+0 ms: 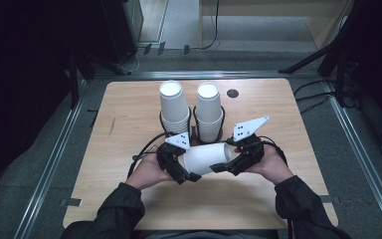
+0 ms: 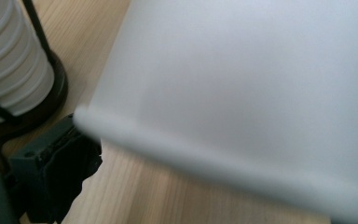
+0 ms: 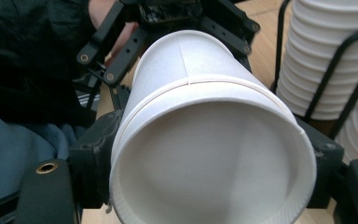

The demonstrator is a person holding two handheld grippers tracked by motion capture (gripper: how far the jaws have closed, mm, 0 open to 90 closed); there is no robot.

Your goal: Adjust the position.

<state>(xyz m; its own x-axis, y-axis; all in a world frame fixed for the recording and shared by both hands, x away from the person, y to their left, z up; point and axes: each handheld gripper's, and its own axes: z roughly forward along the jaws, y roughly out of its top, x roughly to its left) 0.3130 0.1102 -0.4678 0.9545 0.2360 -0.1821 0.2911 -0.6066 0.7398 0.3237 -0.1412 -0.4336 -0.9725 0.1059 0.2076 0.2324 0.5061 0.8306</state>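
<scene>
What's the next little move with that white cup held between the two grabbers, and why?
Probably pull the hands gently apart. In the right gripper view a seam rings the paper cup, suggesting two nested cups. The right gripper clamps the near end and the left gripper the far end, by the cup stacks.

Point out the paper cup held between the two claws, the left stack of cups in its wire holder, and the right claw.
paper cup (image 1: 206,157), high view, on its side wall.
left stack of cups (image 1: 173,102), high view, on the top cup's wall.
right claw (image 1: 225,167), high view, between its fingertips.
</scene>
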